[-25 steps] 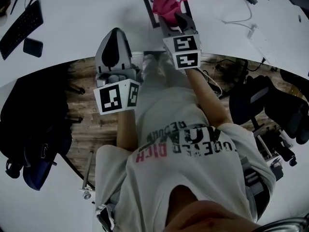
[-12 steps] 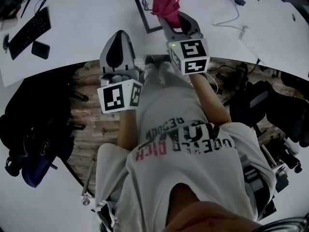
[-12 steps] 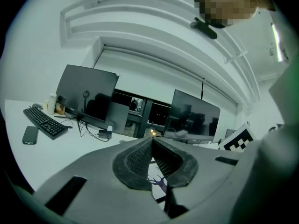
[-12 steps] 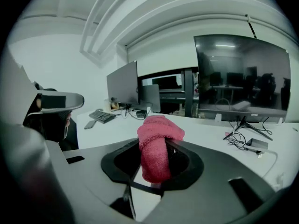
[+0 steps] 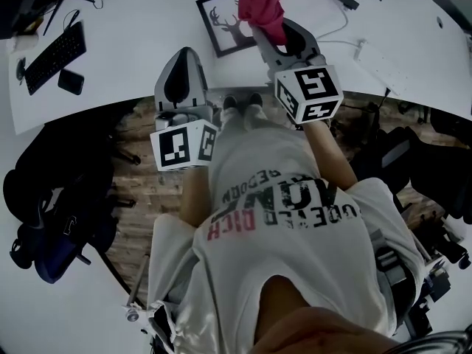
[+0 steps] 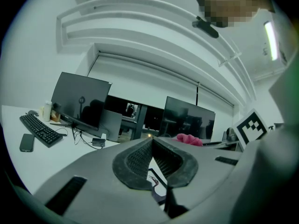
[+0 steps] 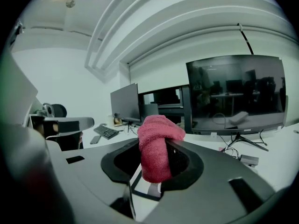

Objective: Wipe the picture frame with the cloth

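Overhead, right gripper [image 5: 270,37] fingers [image 7: 188,168] pinching pink cloth [image 5: 262,6] by picture frame [image 5: 220,22], left gripper [image 6: 152,144] fingers [image 6: 134,160] closed together

Picture frame [image 5: 220,24]: lies flat on the white surface [image 5: 125,46], deer print showing.
Cloth [image 5: 262,9]: pink, bunched in the right gripper [image 5: 270,29] jaws, over the frame's right edge.
Left gripper [image 5: 179,80]: near the surface's front edge, apart from the frame.
Keyboard [image 5: 54,57], phone [image 5: 71,82]: far left.
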{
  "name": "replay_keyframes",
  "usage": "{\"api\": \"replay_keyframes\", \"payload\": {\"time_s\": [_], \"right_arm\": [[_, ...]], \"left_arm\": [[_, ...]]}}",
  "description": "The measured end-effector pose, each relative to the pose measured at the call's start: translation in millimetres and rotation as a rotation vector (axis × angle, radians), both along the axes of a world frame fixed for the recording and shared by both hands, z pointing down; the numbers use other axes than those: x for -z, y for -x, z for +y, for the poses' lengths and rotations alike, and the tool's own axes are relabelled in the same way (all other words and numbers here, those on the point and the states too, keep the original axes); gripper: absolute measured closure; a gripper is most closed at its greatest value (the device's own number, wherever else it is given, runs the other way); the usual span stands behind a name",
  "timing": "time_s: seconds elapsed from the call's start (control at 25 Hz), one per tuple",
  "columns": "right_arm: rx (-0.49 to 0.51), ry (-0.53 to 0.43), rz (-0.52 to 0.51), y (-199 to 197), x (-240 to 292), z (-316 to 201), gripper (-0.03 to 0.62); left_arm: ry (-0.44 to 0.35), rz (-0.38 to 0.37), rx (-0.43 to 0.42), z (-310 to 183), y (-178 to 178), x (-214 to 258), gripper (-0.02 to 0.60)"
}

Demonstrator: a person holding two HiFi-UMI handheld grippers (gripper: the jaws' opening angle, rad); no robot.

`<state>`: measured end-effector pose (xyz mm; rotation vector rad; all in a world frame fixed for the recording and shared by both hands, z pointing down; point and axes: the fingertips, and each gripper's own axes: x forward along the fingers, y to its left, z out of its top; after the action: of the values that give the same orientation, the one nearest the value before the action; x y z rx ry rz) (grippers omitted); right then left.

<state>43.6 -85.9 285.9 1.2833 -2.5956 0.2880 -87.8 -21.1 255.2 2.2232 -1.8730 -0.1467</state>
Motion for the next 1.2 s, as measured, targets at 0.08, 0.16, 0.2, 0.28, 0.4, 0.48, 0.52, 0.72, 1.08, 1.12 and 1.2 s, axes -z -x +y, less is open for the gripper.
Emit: {"api": "replay_keyframes", "payload": {"time_s": [0.08,0.16,0.2,0.28,0.4,0.48,0.52,0.72,1.08,1.12,1.2], "right_arm": [[-0.001,-0.01,-0.015,-9.7,10.9,2.5,0.474],[-0.004,-0.02,-0.027,-20.1,20.4,4.4,0.474],[-0.007,-0.025,-0.031,-25.0,24.8,5.0,0.474],[-0.014,-0.038,-0.041,-34.2,33.5,7.0,0.474],[-0.018,-0.053,-0.061,-46.6,44.1,12.9,0.474],[-0.018,-0.057,-0.073,-53.4,48.2,16.6,0.474],[-0.018,-0.058,-0.08,-56.3,49.8,17.8,0.474],[-0.016,-0.054,-0.127,-65.3,52.2,22.1,0.474],[0.019,-0.092,-0.16,-71.2,59.5,39.7,0.474],[0.023,-0.096,-0.166,-72.5,58.8,41.8,0.474],[0.024,-0.1,-0.178,-75.9,57.5,45.6,0.474]], "left_arm": [[-0.009,-0.001,0.002,1.0,-3.7,5.0,0.582],[-0.019,-0.001,0.003,0.8,-7.8,9.7,0.581],[-0.025,-0.001,0.003,0.3,-9.8,12.1,0.581],[-0.034,-0.002,0.0,-0.1,-14.4,16.2,0.581],[-0.041,0.001,-0.008,1.6,-23.0,20.1,0.581],[-0.043,0.006,-0.014,2.5,-28.3,21.9,0.582],[-0.045,0.007,-0.016,2.4,-30.5,22.8,0.583],[-0.052,-0.002,-0.03,1.5,-40.0,26.9,0.581],[-0.053,-0.028,-0.054,5.5,-53.1,29.7,0.581],[-0.051,-0.03,-0.056,6.4,-54.9,29.3,0.582],[-0.048,-0.031,-0.057,8.4,-58.0,28.1,0.583]]}}
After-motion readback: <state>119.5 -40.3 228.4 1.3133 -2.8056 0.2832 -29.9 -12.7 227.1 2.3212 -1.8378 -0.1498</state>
